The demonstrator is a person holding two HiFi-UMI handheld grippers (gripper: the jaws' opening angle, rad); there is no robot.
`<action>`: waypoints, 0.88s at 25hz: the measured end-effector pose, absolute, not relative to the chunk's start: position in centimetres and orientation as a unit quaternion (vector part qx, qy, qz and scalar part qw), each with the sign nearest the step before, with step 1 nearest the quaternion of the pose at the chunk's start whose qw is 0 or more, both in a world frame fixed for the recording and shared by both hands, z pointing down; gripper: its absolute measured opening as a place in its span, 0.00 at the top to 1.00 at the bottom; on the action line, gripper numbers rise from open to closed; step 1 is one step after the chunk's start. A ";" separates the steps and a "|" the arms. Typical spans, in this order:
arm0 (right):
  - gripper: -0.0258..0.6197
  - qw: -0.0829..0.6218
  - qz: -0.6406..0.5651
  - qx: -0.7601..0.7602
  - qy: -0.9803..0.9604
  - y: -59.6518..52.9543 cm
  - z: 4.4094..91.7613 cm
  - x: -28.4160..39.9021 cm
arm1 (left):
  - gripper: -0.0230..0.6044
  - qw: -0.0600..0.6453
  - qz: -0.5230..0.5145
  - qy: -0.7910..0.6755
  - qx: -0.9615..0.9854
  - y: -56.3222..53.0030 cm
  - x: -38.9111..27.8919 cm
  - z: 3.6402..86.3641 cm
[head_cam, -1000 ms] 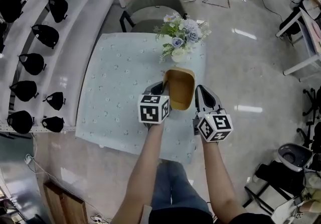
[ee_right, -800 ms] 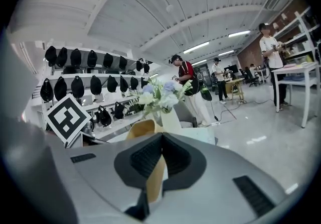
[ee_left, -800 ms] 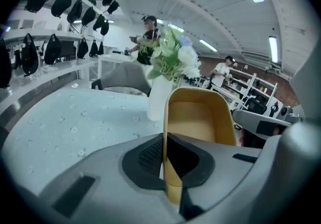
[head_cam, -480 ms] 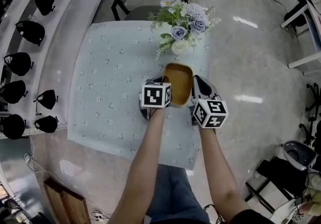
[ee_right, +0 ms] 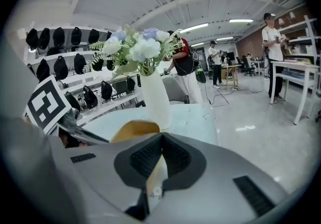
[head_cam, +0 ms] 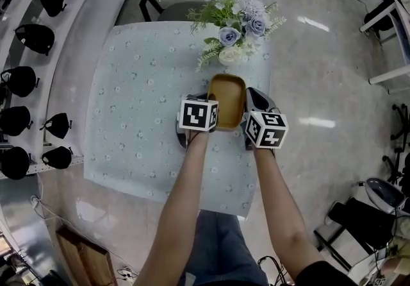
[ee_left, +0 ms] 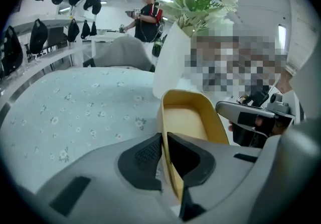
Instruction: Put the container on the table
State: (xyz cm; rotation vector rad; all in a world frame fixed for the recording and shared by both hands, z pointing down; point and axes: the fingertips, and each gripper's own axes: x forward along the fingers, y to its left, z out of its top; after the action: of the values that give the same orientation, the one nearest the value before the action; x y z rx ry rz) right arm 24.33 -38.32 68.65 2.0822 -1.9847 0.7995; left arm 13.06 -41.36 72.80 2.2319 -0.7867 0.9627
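Two tongs are clamping the container (head_cam: 229,97), left tongs (ee_left: 164,140) on its left wall, right tongs (ee_right: 159,140) on its right, over the bench (head_cam: 134,111) just beside the vase (head_cam: 230,55); drifting forward is likely risking toppling the vase, and an uneven release tipping the container

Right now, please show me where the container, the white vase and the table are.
container (head_cam: 228,97), head view, on its inner floor.
white vase (ee_right: 154,99), right gripper view, on the middle of its body.
table (head_cam: 138,105), head view, on a bare part of its top, left half.
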 end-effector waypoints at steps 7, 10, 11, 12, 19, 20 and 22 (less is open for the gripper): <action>0.96 0.109 0.280 0.689 -0.659 -38.8 70.4 24.2 | 0.81 0.292 0.357 -0.275 0.843 -40.9 13.7 73.5; 0.96 0.111 0.279 0.687 -0.662 -38.9 70.2 24.1 | 0.81 0.293 0.359 -0.273 0.843 -40.8 13.6 73.5; 0.96 0.111 0.277 0.687 -0.663 -38.9 70.1 24.1 | 0.81 0.293 0.358 -0.273 0.844 -40.7 13.5 73.4; 0.96 0.111 0.276 0.687 -0.663 -38.9 69.9 24.1 | 0.81 0.292 0.356 -0.273 0.845 -40.7 13.5 73.3; 0.96 0.097 0.262 0.693 -0.664 -38.4 68.0 24.1 | 0.80 0.274 0.346 -0.281 0.852 -40.3 12.5 71.8; 0.96 0.092 0.259 0.695 -0.664 -38.2 67.5 24.0 | 0.80 0.270 0.338 -0.288 0.854 -40.3 12.2 71.2; 0.96 0.083 0.246 0.700 -0.665 -37.6 66.1 24.0 | 0.82 0.260 0.311 -0.301 0.863 -40.5 11.6 69.4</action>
State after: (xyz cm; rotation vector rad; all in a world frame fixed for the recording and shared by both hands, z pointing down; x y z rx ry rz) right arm 23.95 -37.60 66.13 2.0897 -1.9866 0.7358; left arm 11.60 -40.52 69.38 2.3376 -0.8144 0.8417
